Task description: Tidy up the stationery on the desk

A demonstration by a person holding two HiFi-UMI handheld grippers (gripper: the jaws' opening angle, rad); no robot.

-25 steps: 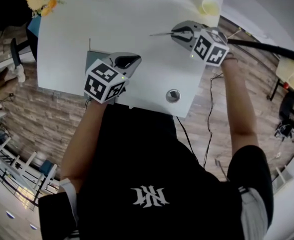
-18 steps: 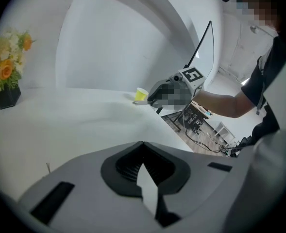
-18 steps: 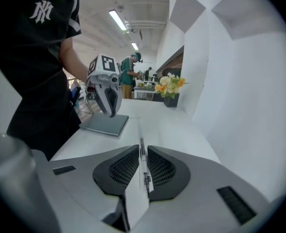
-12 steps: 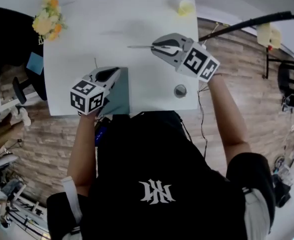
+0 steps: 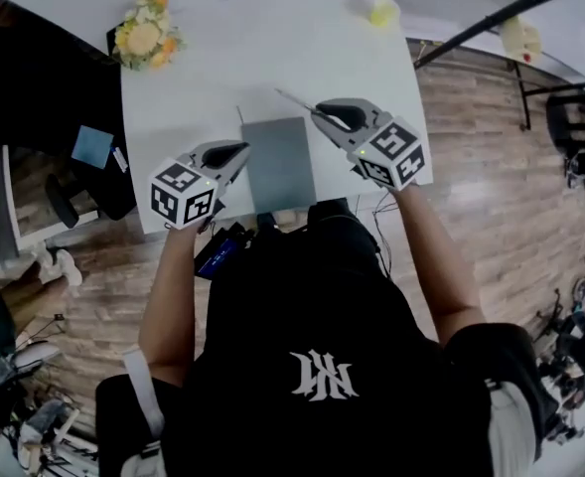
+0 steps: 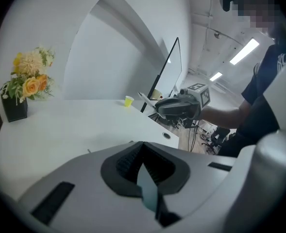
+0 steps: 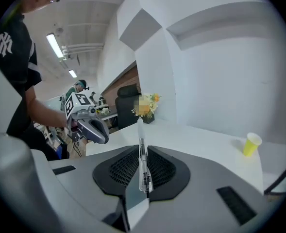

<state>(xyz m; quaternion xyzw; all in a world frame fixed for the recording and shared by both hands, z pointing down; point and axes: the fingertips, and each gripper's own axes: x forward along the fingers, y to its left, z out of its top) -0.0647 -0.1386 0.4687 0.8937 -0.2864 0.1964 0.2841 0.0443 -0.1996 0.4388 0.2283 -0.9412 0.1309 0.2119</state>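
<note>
Pen (image 7: pixel 142 144) pinched between right tool (image 5: pixel 322 113) jaws, projecting forward, above table (image 5: pixel 272 48). Left tool (image 5: pixel 240 151) pressed together, empty, angled downward beside grey notebook (image 5: pixel 280 162) at near edge. Far table open; flowers (image 5: pixel 143 38), cup (image 5: pixel 381 13) at corners.

White monogram (image 5: pixel 322 376) on black shirt (image 5: pixel 272 306)

desk (image 5: pixel 272 58) edge behind person (image 5: pixel 312 346), pen (image 5: pixel 296 102) faint

Bunch of flowers (image 5: pixel 143 40) on the desk's (image 5: pixel 272 58) far-left corner, little yellow cup (image 5: pixel 382 13) far-right, wood floor (image 5: pixel 471 117) around it.
</note>
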